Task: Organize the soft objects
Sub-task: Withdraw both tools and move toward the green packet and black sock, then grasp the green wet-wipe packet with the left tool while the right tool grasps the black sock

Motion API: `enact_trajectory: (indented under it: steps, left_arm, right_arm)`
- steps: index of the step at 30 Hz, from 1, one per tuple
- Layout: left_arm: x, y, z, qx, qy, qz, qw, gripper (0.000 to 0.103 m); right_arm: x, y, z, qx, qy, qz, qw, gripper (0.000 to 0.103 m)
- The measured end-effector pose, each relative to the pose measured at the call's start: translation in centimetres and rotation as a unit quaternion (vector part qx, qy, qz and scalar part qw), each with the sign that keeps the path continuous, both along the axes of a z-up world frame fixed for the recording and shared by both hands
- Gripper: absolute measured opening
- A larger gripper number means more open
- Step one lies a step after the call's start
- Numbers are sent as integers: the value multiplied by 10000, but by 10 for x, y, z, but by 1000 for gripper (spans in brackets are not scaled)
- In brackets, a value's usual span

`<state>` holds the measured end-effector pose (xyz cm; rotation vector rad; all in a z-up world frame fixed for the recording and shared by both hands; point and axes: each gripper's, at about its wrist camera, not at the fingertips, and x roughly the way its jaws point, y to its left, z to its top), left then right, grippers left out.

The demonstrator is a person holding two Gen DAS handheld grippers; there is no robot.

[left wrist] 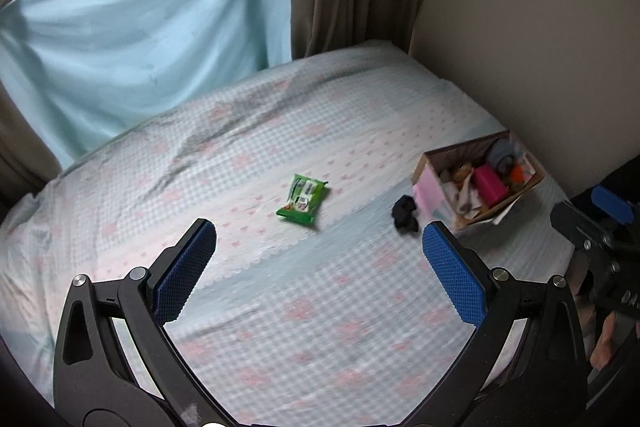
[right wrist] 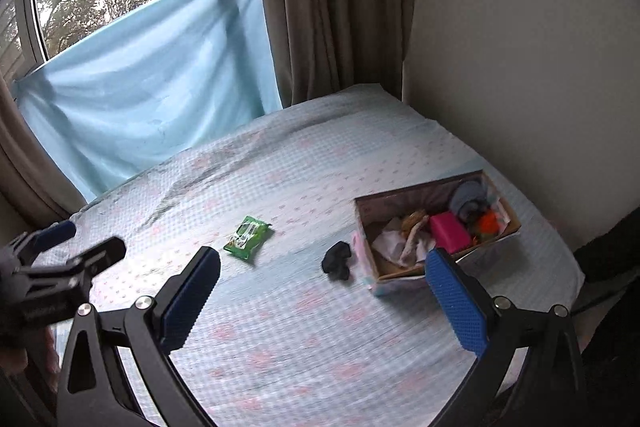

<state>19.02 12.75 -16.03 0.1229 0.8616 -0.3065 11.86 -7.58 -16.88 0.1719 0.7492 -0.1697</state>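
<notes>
We held our left gripper [left wrist: 319, 239] and right gripper [right wrist: 323, 267] wide open, empty; the shiny green plastic packet [left wrist: 303, 199] lay mid-bed, long side pointing away, left of the crumpled black cloth [left wrist: 405, 214] and open cardboard box [right wrist: 436, 233]

Bed [right wrist: 320, 327] with pale blue-and-pink checked cover carries three items resting directly on it: green packet [right wrist: 248, 237] at centre, small black soft object [right wrist: 337, 260] at its 4 o'clock, and open cardboard box [right wrist: 370, 259] of mixed goods just beside that object, at 3 o'clock.
</notes>
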Motion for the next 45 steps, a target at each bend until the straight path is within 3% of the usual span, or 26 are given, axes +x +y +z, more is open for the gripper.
enact_trajectory:
  steps: [6,13,22,29,34,40,42,43,45]
  left_arm:
    - [49,-1,-48,185,262,-269,9991,103]
    - [112,-21,-110,474,529,-605,9956,103]
    - [190,-45,-214,673,978,-927,9886,102]
    - [229,-57,-290,796,1327,-1019,9827,98]
    - [248,-65,-321,857,1493,-1043,9795,93]
    - [265,-74,-342,805,1630,-1143,9767,91]
    - [267,-76,-347,791,1663,-1137,9763,80]
    - [267,-77,-347,784,1628,-1146,9768,80]
    - [265,-77,-346,800,1556,-1166,9776,67]
  right_arm:
    - [23,7,-45,117,65,-388,9992,102]
    - [67,3,-120,227,368,-854,9954,102]
    - [129,-5,-220,260,785,-1270,9884,101]
    - [170,-19,-287,6,1142,-1500,9821,89]
    - [192,-22,-312,-259,1351,-1354,9812,84]
    - [205,-28,-329,-380,1560,-1250,9791,69]
    - [205,-29,-330,-397,1511,-1175,9807,67]
    - [205,-28,-329,-413,1495,-1113,9816,63]
    - [206,-27,-328,-386,1455,-916,9844,53]
